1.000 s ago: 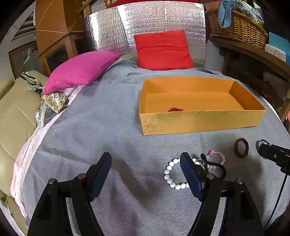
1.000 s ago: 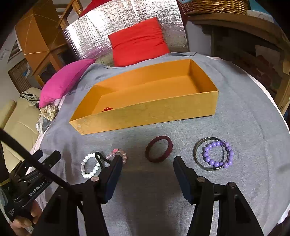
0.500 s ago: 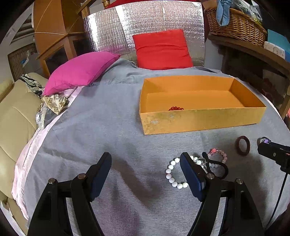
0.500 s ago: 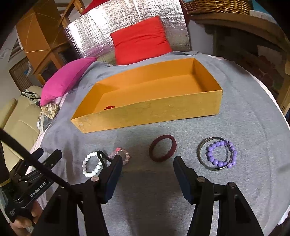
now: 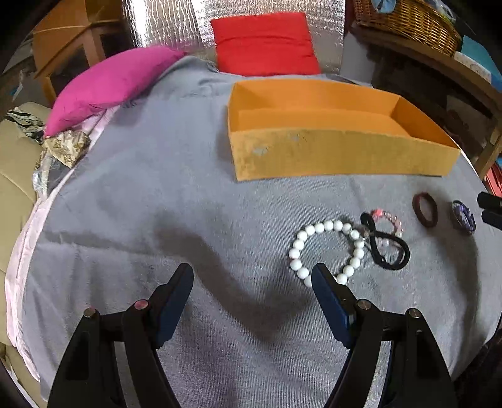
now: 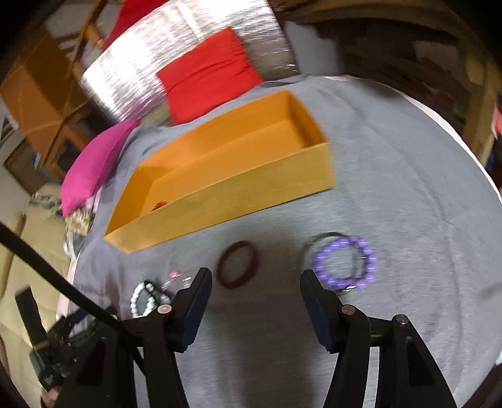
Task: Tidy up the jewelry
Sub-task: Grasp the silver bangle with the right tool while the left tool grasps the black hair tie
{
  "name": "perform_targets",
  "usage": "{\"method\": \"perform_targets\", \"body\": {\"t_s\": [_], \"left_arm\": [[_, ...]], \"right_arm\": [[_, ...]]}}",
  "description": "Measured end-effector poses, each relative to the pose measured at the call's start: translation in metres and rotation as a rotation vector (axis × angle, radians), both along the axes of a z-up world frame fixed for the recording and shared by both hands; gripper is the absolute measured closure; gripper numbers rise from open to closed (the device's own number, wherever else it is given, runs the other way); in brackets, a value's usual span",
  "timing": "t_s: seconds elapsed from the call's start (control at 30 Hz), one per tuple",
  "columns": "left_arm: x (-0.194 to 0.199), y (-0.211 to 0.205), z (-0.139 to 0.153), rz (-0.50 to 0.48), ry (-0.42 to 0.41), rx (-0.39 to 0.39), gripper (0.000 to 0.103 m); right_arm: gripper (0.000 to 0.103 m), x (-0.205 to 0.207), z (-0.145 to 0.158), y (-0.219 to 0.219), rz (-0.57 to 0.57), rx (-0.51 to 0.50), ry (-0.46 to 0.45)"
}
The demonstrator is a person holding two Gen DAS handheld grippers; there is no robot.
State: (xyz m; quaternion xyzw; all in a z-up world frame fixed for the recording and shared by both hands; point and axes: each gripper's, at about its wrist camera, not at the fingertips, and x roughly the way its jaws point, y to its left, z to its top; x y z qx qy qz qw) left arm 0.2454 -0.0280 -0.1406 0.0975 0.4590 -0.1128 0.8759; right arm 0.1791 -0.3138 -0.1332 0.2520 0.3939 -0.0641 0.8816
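Observation:
An orange open box [image 5: 339, 157] stands on the grey cloth; it also shows in the right wrist view [image 6: 238, 201], with a red bead bracelet [image 6: 158, 206] inside at its left end. A white bead bracelet [image 5: 326, 251], a black hair tie [image 5: 389, 248] over a pink bead bracelet [image 5: 387, 219], a maroon bangle [image 5: 425, 213] and a purple bead bracelet [image 5: 463, 216] lie in front of it. My left gripper [image 5: 252, 282] is open, its right finger at the white bracelet. My right gripper [image 6: 255, 282] is open just before the maroon bangle [image 6: 239, 264]; the purple bracelet [image 6: 345, 266] lies on a metal ring.
A pink pillow [image 5: 113, 81] and a red pillow [image 5: 265, 44] lie at the back. A beige sofa [image 5: 15, 169] is at the left. A wooden shelf with a wicker basket [image 5: 408, 22] is at the back right.
Both grippers have moved down and forward toward the jewelry. The right wrist view has tilted and blurred. The left gripper's right finger now reaches the white bracelet.

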Motion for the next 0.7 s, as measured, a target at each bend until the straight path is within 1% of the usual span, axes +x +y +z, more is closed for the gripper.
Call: {"method": "perform_targets", "body": {"t_s": [0.13, 0.23, 0.33, 0.4, 0.47, 0.7], "left_arm": [[0.0, 0.0, -0.006, -0.008, 0.035, -0.013, 0.025], [-0.001, -0.002, -0.005, -0.02, 0.035, -0.021, 0.025], [-0.002, -0.004, -0.006, -0.034, 0.042, -0.037, 0.025], [-0.003, -0.006, -0.005, -0.042, 0.038, -0.041, 0.025], [-0.005, -0.007, -0.002, -0.054, 0.03, -0.055, 0.025], [-0.006, -0.021, 0.008, -0.116, -0.002, -0.11, 0.025]], "right_arm": [[0.041, -0.005, -0.006, -0.026, -0.073, 0.001, 0.029], [0.041, -0.003, -0.011, -0.042, -0.115, 0.003, 0.058], [0.045, 0.001, -0.019, -0.055, -0.149, 0.017, 0.09], [0.048, 0.005, -0.022, -0.059, -0.152, 0.025, 0.101], [0.053, 0.01, -0.025, -0.06, -0.147, 0.034, 0.11], [0.053, 0.005, -0.027, -0.06, -0.134, 0.067, 0.107]]}}
